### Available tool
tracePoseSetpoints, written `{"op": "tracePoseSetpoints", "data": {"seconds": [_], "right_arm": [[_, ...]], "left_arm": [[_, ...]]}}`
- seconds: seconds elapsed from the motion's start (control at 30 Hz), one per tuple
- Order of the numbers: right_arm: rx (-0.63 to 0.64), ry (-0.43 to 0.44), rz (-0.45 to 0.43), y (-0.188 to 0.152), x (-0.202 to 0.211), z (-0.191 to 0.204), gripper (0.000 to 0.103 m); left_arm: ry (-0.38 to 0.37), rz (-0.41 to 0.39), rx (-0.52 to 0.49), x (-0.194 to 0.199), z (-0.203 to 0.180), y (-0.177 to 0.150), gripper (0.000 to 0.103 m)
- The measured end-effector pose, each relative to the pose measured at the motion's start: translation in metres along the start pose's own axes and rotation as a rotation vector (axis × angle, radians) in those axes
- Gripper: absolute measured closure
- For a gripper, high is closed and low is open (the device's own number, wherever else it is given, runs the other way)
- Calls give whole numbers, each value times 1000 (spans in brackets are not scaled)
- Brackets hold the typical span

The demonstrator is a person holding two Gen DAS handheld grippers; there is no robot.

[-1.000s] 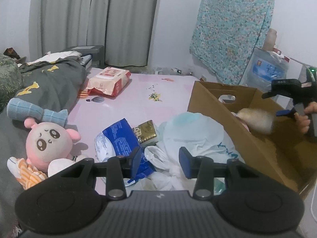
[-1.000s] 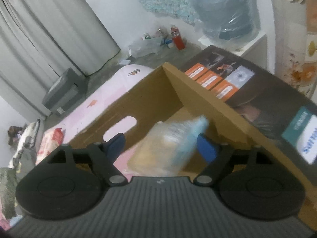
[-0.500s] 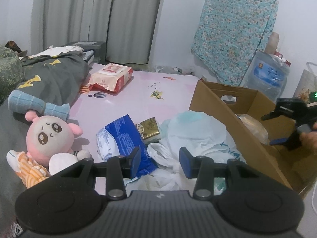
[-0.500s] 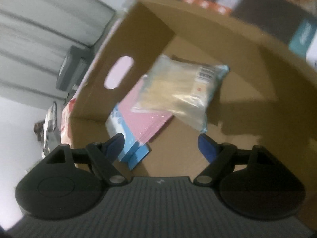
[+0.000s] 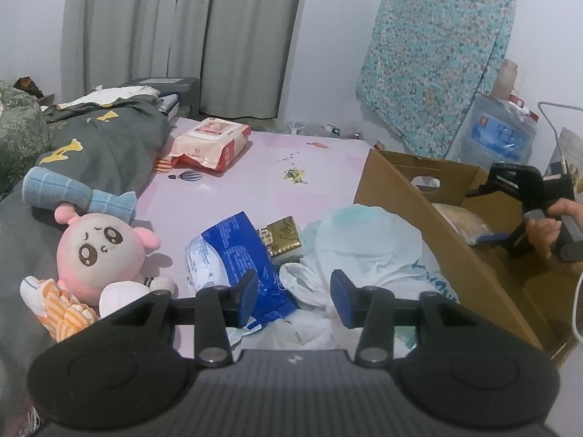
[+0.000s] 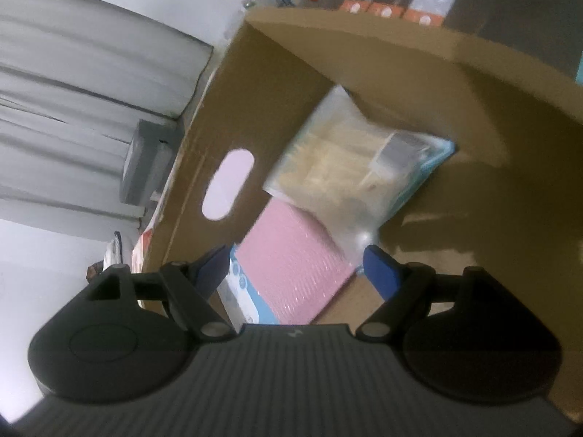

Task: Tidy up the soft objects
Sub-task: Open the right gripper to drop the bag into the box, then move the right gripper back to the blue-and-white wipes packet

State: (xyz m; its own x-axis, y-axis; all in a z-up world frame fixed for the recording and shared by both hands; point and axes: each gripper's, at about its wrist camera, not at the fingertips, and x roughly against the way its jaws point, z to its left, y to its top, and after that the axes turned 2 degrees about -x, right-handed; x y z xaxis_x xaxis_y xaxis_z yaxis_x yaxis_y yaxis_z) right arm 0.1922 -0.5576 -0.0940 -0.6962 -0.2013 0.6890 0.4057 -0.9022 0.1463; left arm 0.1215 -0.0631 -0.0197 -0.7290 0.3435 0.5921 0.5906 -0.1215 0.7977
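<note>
While plastic bags (image 5: 368, 244) crowd the cardboard box (image 5: 430, 218), packets (image 6: 349, 167) fill it.

Right wrist view motion-blurred: clear packet (image 6: 359, 178) in cardboard box (image 6: 419, 69), label unreadable. Pink pack (image 6: 295, 266) partly under it, near end hidden behind the gripper body at 6 o'clock. Left wrist view: person's hand (image 5: 554, 229) cut off at 3 o'clock; striped toy (image 5: 54, 302) partly hidden, 8 o'clock.
</note>
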Motion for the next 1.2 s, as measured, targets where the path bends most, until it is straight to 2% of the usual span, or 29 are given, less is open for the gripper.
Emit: {"op": "tracePoseSetpoints", "data": {"seconds": [0.23, 0.43, 0.6, 0.73, 0.83, 0.93, 1.03, 1.2], "right_arm": [[0, -16, 40, -10, 8, -3, 21], [217, 46, 22, -42, 46, 46, 20], [400, 160, 64, -77, 60, 109, 16], [532, 230, 207, -117, 42, 152, 16], [554, 254, 355, -148, 16, 178, 16], [570, 250, 503, -178, -14, 200, 16], [611, 194, 599, -209, -45, 221, 16], [680, 47, 649, -236, -108, 242, 16]], "left_arm": [[19, -3, 5, -2, 5, -1, 52], [46, -6, 32, -2, 18, -3, 50], [65, 2, 53, -4, 25, -4, 50], [70, 11, 98, -8, 31, -4, 50], [53, 31, 131, -13, 37, -3, 50], [45, 45, 115, -19, 37, -2, 50], [38, 57, 86, -28, 35, 2, 51], [46, 83, 72, -47, 35, 6, 56]]}}
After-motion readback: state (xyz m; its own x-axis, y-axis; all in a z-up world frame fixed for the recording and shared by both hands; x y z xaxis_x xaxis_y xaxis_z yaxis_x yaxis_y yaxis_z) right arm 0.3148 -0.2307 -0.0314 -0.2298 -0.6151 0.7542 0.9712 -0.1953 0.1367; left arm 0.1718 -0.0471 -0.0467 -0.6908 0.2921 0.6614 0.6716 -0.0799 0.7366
